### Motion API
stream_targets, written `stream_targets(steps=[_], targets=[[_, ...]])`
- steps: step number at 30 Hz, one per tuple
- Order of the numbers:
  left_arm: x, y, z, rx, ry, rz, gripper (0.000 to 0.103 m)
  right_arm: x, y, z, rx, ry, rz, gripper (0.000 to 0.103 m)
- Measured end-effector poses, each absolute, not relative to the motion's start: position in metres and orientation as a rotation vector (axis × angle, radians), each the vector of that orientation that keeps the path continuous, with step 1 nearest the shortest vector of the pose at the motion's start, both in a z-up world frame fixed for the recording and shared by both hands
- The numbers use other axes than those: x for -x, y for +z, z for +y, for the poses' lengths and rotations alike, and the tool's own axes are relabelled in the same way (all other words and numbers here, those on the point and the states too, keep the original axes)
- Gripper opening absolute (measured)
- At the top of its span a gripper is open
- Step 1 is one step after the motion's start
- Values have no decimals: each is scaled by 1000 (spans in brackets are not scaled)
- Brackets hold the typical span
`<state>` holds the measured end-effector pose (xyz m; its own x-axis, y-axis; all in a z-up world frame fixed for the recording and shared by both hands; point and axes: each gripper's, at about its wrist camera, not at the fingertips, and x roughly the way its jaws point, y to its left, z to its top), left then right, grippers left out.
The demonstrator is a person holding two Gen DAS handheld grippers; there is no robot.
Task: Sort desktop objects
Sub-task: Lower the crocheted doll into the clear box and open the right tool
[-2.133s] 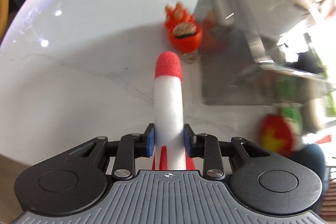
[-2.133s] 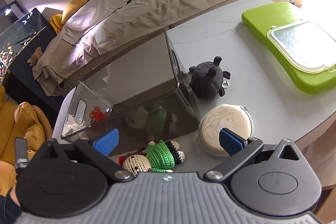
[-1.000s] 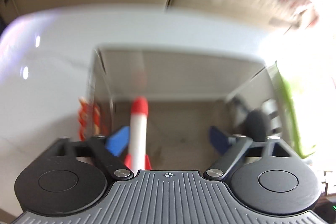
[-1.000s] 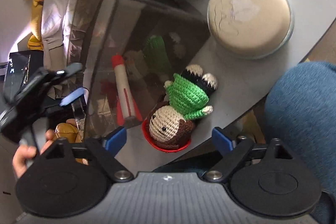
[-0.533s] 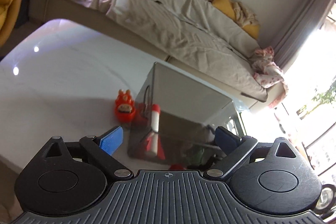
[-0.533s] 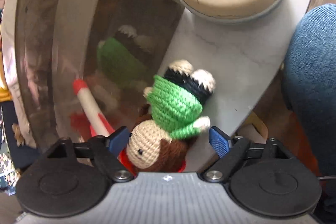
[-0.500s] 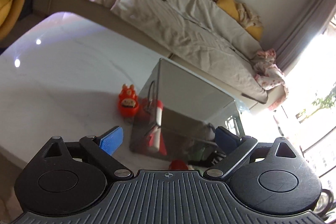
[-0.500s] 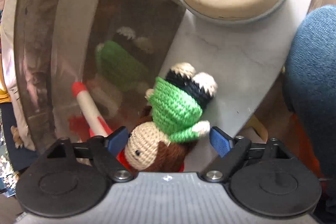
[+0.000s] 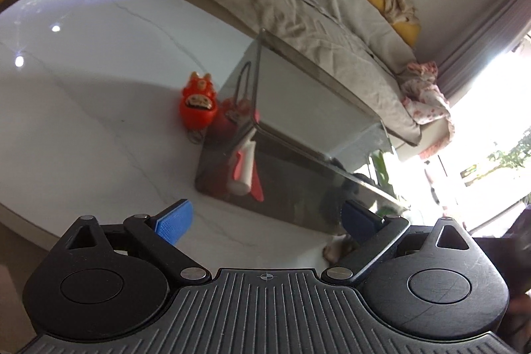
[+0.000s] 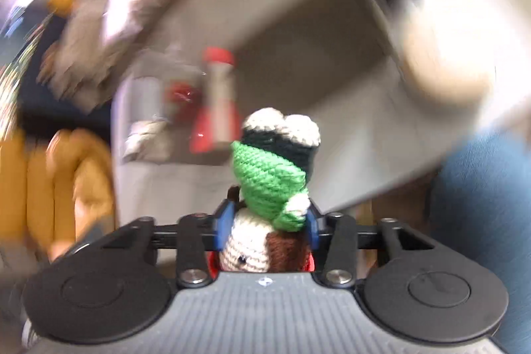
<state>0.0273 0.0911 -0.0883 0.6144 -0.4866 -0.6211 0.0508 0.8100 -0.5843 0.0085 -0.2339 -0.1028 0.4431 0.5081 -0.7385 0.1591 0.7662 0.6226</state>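
While the right hand-held gripper [image 10: 265,229] closes, its pads already squeeze the doll [image 10: 270,188] at the head end, feet pointing away along the fingers, toward the bin [image 9: 298,128]. Bin lies ahead & slightly up; its near wall is the edge to clear, so the doll prob. has to go over the rim. Rocket [image 9: 244,166] lies inside, left end; rest of the floor looks free. Left hand-held gripper [image 9: 265,218] is spread wide w/ nothing in it, over the counter [image 9: 83,88], red figure [image 9: 198,106] just beside the bin.
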Motion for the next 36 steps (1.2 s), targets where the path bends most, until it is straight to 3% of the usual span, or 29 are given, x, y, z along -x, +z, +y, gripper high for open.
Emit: stream_targets(steps=[5, 10, 12, 17, 21, 28, 31, 33, 36], targets=[[-34, -122, 62, 558, -400, 831, 99, -46, 29, -224, -330, 291, 816, 34], [-36, -146, 55, 623, -467, 875, 99, -132, 64, -194, -218, 285, 937, 34], [-37, -144, 56, 638, -496, 908, 99, -170, 58, -189, -156, 302, 1067, 34], [-44, -119, 97, 705, -499, 900, 101, -209, -23, -152, -22, 310, 1327, 34], [-48, -108, 136, 769, -386, 860, 103, -215, -57, -136, -53, 332, 1398, 34], [-84, -113, 183, 875, -280, 823, 103, -216, -82, -157, -373, 343, 1446, 36], [-128, -118, 194, 844, -263, 890, 103, -217, -76, -165, -340, 335, 1430, 49], [-164, -127, 195, 820, -299, 973, 103, -219, -66, -172, -287, 330, 1400, 68], [-214, -148, 184, 779, -314, 1126, 103, -207, -42, -185, -255, 311, 1315, 70]])
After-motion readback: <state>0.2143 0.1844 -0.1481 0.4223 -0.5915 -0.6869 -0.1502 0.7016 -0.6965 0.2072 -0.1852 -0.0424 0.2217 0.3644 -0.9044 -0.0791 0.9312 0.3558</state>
